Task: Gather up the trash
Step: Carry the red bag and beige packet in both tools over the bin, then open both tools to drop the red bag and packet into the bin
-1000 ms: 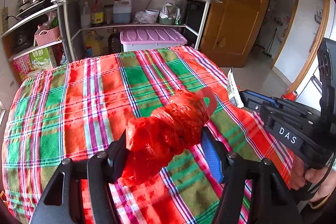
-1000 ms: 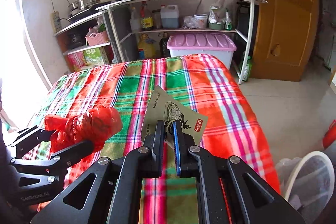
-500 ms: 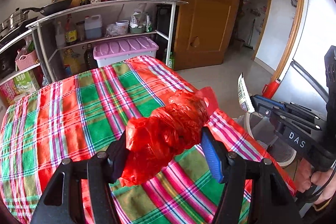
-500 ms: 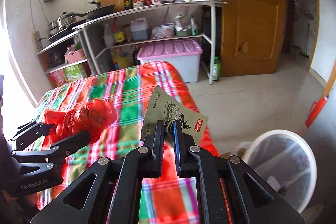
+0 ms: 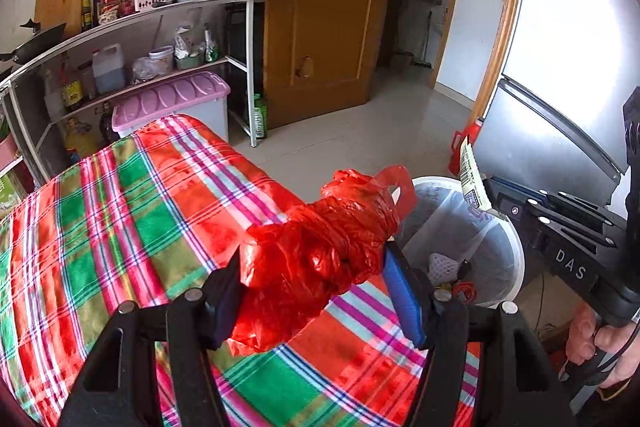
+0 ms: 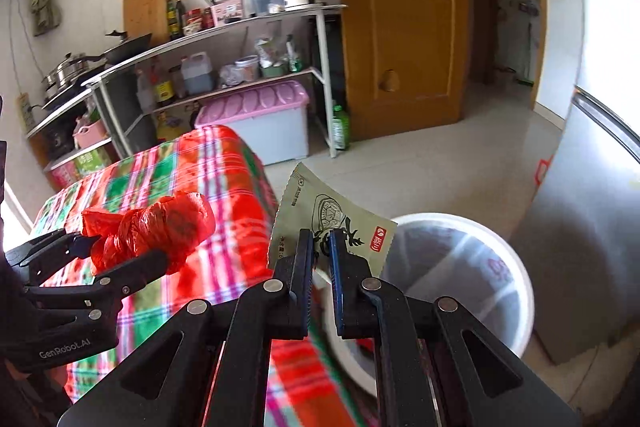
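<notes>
My left gripper (image 5: 312, 267) is shut on a crumpled red plastic bag (image 5: 320, 247) and holds it over the table's right edge, beside a white trash bin (image 5: 500, 247). The bag (image 6: 152, 227) and left gripper (image 6: 112, 251) also show in the right wrist view. My right gripper (image 6: 320, 239) is shut on a pale green snack wrapper (image 6: 332, 211), held upright just left of the bin (image 6: 516, 267). In the left wrist view the wrapper (image 5: 470, 179) stands over the bin's far rim, with the right gripper (image 5: 496, 195) behind it.
The table wears a red and green plaid cloth (image 5: 120, 207). The bin holds some trash (image 5: 448, 267). A metal shelf rack (image 5: 160, 39) with a pink-lidded box (image 5: 172, 99) stands behind. A wooden door (image 5: 320, 27) and a grey fridge (image 5: 560, 87) flank the tiled floor.
Both grippers swung right, off the table toward the bin, each still holding its item. The bin has come into full view below the wrapper and beside the bag.
</notes>
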{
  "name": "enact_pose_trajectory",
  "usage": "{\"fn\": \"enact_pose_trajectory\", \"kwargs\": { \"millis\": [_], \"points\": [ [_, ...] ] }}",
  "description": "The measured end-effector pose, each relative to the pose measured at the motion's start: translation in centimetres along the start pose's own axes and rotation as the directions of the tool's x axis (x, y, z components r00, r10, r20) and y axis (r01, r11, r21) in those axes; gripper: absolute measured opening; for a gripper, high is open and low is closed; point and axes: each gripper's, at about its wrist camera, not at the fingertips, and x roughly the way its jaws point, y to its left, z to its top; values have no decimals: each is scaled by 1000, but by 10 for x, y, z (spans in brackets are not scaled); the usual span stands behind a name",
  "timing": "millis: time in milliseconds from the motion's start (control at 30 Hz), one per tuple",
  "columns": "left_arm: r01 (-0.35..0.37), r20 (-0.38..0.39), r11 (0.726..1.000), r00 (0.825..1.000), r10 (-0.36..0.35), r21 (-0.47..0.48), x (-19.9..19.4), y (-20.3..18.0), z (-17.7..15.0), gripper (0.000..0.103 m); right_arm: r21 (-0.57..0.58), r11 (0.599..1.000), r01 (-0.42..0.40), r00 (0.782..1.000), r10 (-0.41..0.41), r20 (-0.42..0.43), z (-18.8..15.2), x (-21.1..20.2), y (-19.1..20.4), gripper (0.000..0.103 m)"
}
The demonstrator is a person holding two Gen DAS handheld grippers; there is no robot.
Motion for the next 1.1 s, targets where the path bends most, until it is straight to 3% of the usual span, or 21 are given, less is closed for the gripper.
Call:
{"fn": "enact_pose_trajectory", "kwargs": {
  "millis": [333, 633, 967, 1100],
  "points": [
    [83, -56, 994, 995, -79, 77, 34, -62, 12, 66, 68, 992, 102, 995, -100, -30, -14, -9, -65, 8],
    [76, -114, 989, 992, -61, 130, 65, -97, 8, 67, 114, 983, 143, 986, -131, -105, -32, 5, -104, 8],
    [85, -167, 988, 984, -64, 126, 84, -107, 1, 69, 128, 979, 161, 970, -134, -201, -50, 33, -125, 10],
    [92, -173, 991, 982, -73, 102, 86, -104, 1, 74, 124, 976, 177, 967, -149, -209, -53, 37, -123, 28]
  ]
}}
